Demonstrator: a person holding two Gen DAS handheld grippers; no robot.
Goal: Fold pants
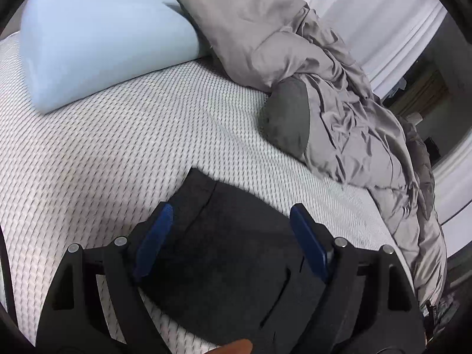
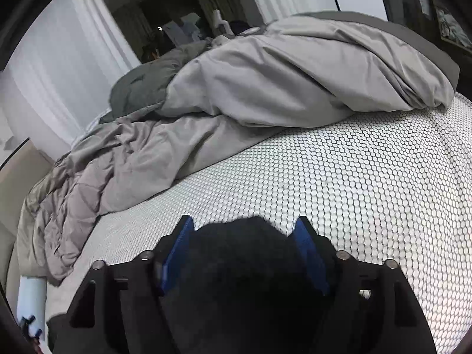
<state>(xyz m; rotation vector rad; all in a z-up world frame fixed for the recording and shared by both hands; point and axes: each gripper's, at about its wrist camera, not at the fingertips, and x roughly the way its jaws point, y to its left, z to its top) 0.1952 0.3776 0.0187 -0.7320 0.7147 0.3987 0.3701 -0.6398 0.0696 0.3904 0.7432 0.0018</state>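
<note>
Left claw (image 1: pixel 231 215): jaws spread wide, blue pads (image 1: pixel 153 240) well apart. Dark pants (image 1: pixel 224 253) lie flat beneath and between the pads; whether either pad touches the cloth cannot be told. Nothing pinched. A seam or fold line runs along the fabric near the left pad, and slit-like pocket openings show near the right one.

Right claw (image 2: pixel 244 224): jaws also wide, blue pads (image 2: pixel 177 250) flanking a rounded hump of the pants (image 2: pixel 244 265). The cloth fills the gap between the pads and reaches up to both of them, but the jaws are not closed on it; contact is likely, grip not evident. Fabric here is too dark to read any detail.

Pants rest on the bed (image 1: pixel 103 153), on a white mattress cover with a dotted, honeycomb-like pattern, at the near edge in both views.

Farther out, left view: a pale blue pillow (image 1: pixel 97 44) at the head of the bed, a grey pillow (image 1: pixel 244 20) leaning against it, a darker grey cushion (image 1: pixel 286 115) partly tucked under a rumpled grey duvet (image 1: pixel 360 135) along the right side.

Right view: the same duvet (image 2: pixel 265 88) heaped across the far half of the bed, white curtains (image 2: pixel 59 67) behind.
</note>
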